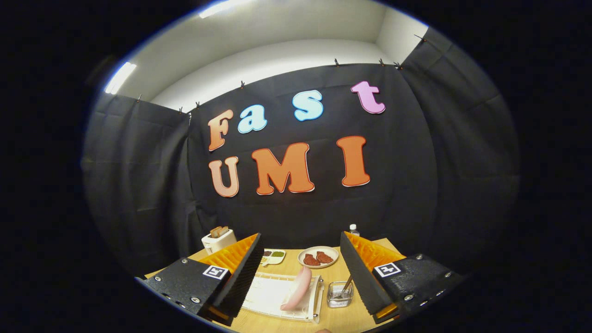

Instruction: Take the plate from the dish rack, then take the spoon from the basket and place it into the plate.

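Plate [296, 288], pink, standing on edge in white dish rack [277, 296], between the two fingers and a little ahead of them, nearer the right side of the rack. Tongs [299, 277] spread wide, pinching nothing; black ribbed inner faces turned toward each other, orange backs outward, plate and rack in the gap between them, touched by neither finger. Left finger [240, 277] overlapping the rack's left end as seen from here. Rack resting on light wooden table [289, 266], otherwise bare apart from the plate.

Just right of the rack, close beside the right finger's inner face: small clear basket [340, 296], square, with spoon [347, 284] standing in it, handle leaning up and to the right toward that finger. Spoon's bowl down inside the basket, hard to make out.

Farther on, beyond the fingertips: round cream dish [318, 256] holding two reddish-brown pieces, meat by the look of it. Left of that, small white divided tray [274, 256] with dark bits in one compartment and green in the other. Farther left, behind the left finger: white toaster [218, 240] with bread slices sticking up from its slots. At the table's far edge, above the right finger: top of a clear bottle [354, 229] with a white cap.
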`<state>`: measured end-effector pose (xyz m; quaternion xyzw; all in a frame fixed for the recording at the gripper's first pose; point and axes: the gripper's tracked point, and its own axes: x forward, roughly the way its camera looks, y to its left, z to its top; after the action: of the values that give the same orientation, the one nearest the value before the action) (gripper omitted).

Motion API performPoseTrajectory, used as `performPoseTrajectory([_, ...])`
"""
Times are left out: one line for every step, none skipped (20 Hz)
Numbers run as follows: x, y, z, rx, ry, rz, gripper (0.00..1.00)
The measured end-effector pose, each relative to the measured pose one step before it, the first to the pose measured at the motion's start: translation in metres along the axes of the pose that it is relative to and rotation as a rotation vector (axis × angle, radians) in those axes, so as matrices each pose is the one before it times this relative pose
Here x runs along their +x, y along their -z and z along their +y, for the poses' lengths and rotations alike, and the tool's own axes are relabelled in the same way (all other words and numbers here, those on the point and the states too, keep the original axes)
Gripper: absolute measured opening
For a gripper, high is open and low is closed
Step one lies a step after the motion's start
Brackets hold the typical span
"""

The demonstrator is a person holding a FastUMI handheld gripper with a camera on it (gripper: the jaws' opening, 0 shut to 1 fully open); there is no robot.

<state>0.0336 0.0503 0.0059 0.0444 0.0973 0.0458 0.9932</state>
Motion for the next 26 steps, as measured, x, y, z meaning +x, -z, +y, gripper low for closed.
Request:
performPoseTrajectory([0.00610,0.00245,0.00217,0.00940,-0.00287,0.02740,0.99])
performPoseTrajectory([0.00563,0.00232,0.00273,0.00086,-0.00282,0.03372,0.98])
performPoseTrajectory([0.00603,0.00341,0.00241,-0.00238,0.00009,0.03685,0.98])
performPoseTrajectory([0.00692,0.00377,0.00325,-0.00870,-0.00545,0.03946,0.98])
performPoseTrajectory([0.00483,0.00329,0.00391,-0.01011,-0.00387,0.03638,0.97])
performPoseTrajectory([0.00581,0.00223,0.00354,-0.01068,-0.00327,0.03261,0.97])
performPoseTrajectory([0.00626,0.00217,0.00443,-0.01588,-0.00520,0.03113,0.97])
performPoseTrajectory([0.00593,0.00333,0.00384,-0.01434,-0.00644,0.03209,0.97])
performPoseTrajectory([0.00710,0.00340,0.00594,-0.00293,-0.01393,0.03316,0.97])
performPoseTrajectory([0.00707,0.00436,0.00498,0.00821,-0.01654,0.03678,0.96])
performPoseTrajectory([0.00789,0.00311,0.00600,0.01605,-0.01871,0.03275,0.96])
performPoseTrajectory([0.00804,0.00577,0.00599,0.00552,-0.02262,0.04260,0.95])
performPoseTrajectory([0.01014,0.00751,0.00172,0.00010,-0.01271,0.04096,0.95])
performPoseTrajectory([0.01064,0.00739,-0.00225,-0.00497,-0.00050,0.04389,0.94])
performPoseTrajectory([0.01402,0.00605,-0.00521,-0.00514,0.01756,0.04346,0.93])
performPoseTrajectory([0.01415,0.00677,-0.00733,-0.00807,0.02001,0.03984,0.93])
performPoseTrajectory([0.01374,0.00910,-0.00774,-0.01333,0.02233,0.05764,0.92])
performPoseTrajectory([0.01345,0.01203,-0.00360,0.00150,0.01277,0.05362,0.91])
performPoseTrajectory([0.01501,0.00994,-0.00173,-0.00070,0.00269,0.05395,0.88])
performPoseTrajectory([0.01485,0.01015,-0.00300,0.00359,0.00894,0.05138,0.86])
performPoseTrajectory([0.01284,0.01139,-0.00514,-0.00346,0.01303,0.05771,0.82])
performPoseTrajectory([0.01244,0.00797,-0.00454,0.00030,0.01678,0.03889,0.81])
performPoseTrajectory([0.01142,0.00516,-0.00734,-0.00520,0.02761,0.03275,0.77])
performPoseTrajectory([0.00865,0.00125,-0.00466,-0.00156,0.01985,0.01615,0.76])
performPoseTrajectory([0.00619,0.00102,0.00073,-0.00264,0.00782,0.01677,0.74])
performPoseTrajectory([0.00420,-0.00216,-0.00054,0.00486,0.00758,0.00445,0.72])
